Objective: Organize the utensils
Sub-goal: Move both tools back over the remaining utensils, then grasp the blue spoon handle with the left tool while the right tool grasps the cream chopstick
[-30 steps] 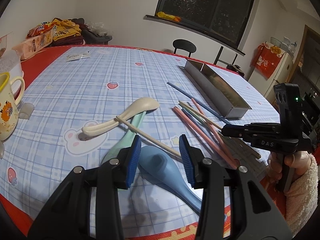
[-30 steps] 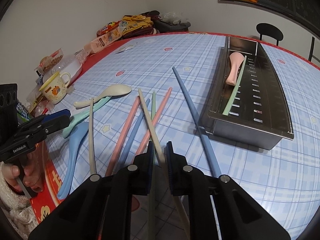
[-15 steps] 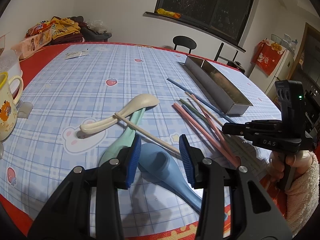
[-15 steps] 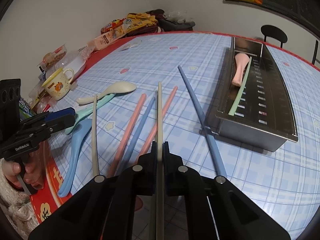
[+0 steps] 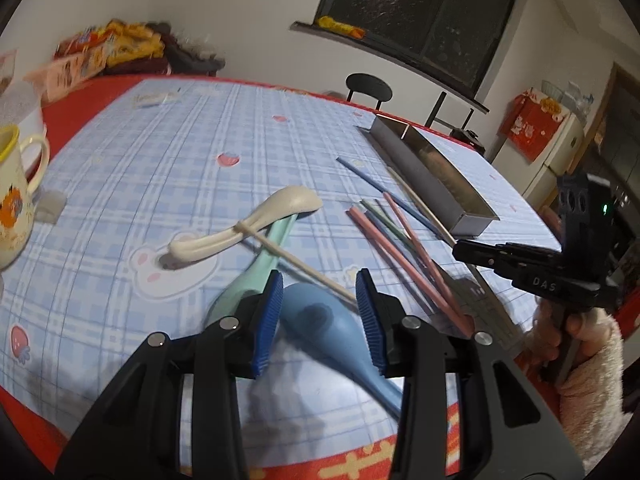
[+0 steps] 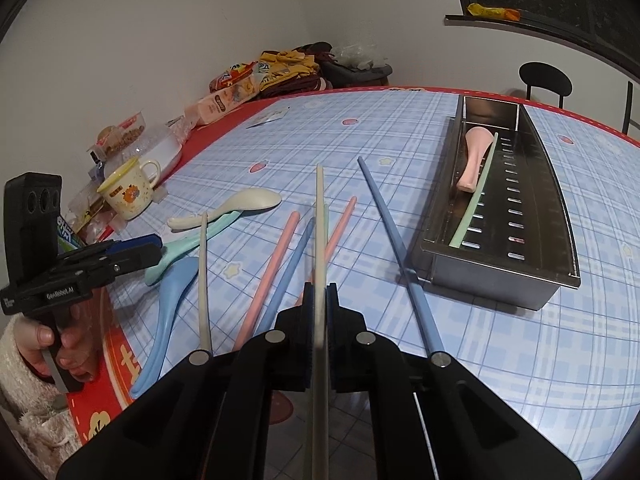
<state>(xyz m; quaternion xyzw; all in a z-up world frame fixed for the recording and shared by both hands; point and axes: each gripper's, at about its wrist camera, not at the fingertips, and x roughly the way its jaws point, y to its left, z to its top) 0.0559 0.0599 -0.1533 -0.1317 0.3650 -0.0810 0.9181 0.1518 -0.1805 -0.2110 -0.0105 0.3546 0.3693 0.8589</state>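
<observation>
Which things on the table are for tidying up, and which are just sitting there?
For tidying: cream chopstick held in the right gripper, pink chopsticks, blue spoon, cream spoon, metal tray.

Just sitting there: yellow-rimmed mug, snack packets.

A room at night, seen over a table with a checked cloth

White walls (image 6: 160,40) are seen behind the table (image 5: 168,152), which is covered with a blue checked cloth over red. A dark window (image 5: 420,12) is set in the far wall, with a dark sill (image 5: 384,60) below it. A black chair (image 5: 368,87) is placed at the far edge of the table. At the far right a white fridge (image 5: 556,156) is partly covered by a red cloth (image 5: 530,128). The scene is lit by indoor light.
</observation>
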